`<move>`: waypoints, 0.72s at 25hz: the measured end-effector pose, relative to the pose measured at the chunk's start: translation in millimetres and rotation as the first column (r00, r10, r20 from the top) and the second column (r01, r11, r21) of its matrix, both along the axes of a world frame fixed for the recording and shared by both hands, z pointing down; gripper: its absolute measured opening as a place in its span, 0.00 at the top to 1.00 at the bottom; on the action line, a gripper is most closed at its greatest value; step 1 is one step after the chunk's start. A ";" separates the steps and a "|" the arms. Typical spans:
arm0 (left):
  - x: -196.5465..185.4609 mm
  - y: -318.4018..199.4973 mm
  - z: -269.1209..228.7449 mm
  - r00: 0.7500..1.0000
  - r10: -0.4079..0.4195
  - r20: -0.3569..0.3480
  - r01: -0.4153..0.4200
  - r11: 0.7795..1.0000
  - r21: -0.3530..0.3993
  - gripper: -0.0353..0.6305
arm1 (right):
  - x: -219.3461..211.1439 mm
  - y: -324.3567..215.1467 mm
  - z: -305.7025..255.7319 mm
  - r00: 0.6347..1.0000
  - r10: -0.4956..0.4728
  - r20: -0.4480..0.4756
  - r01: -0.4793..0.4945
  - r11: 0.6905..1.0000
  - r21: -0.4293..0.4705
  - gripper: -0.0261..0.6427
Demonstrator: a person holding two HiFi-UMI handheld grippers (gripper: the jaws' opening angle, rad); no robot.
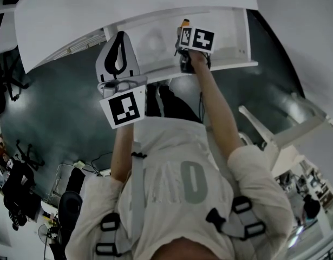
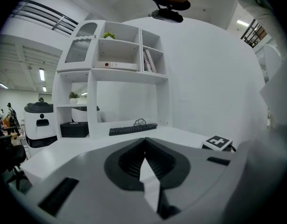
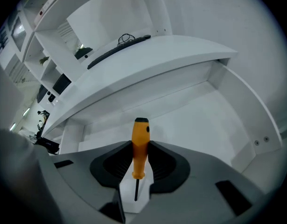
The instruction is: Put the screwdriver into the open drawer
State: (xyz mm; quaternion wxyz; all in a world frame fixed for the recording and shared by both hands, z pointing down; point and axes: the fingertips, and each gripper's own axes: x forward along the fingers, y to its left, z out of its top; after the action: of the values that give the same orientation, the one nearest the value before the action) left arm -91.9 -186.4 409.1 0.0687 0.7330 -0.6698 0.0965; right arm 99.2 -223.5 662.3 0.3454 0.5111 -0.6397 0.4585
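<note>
The head view looks steeply down from above the person, over the left hand-held gripper (image 1: 119,37) and the right hand-held gripper (image 1: 185,34), to the far open drawer (image 1: 231,42). The left gripper view faces almost level across the tabletop (image 2: 180,136) towards a far keyboard (image 2: 133,129). The right gripper view tilts down, close over the drawer (image 3: 194,120). It shares the drawer and the screwdriver (image 3: 140,143) with the head view, and the keyboard (image 3: 117,50) with the left gripper view.

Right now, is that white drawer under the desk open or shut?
Open: the drawer is pulled out from under the desktop, its white inside showing.
</note>
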 end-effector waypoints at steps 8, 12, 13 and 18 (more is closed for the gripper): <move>-2.1 -5.4 5.7 1.000 -0.010 -0.010 0.010 1.000 0.001 0.94 | -0.9 -1.7 19.2 1.000 0.012 0.001 -0.012 0.999 -0.048 0.81; -2.1 -8.7 10.9 1.000 -0.006 -0.012 0.006 1.000 -0.007 0.94 | -4.5 -2.5 28.2 1.000 0.014 0.008 -0.013 0.998 -0.061 0.81; -2.3 -9.1 11.0 1.000 -0.005 -0.009 0.005 1.000 -0.009 0.94 | -4.9 -2.6 28.6 1.000 0.013 0.007 -0.013 0.998 -0.063 0.81; -3.5 -10.4 9.2 1.000 -0.009 -0.003 0.009 1.000 -0.012 0.94 | -4.2 -2.7 28.6 1.000 0.011 -0.005 -0.011 0.997 -0.072 0.81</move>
State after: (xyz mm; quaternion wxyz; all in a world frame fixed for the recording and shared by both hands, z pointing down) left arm -95.4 -196.8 418.3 0.0743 0.7295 -0.6726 0.0992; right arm 95.0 -226.2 690.9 0.3625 0.5029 -0.6190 0.4822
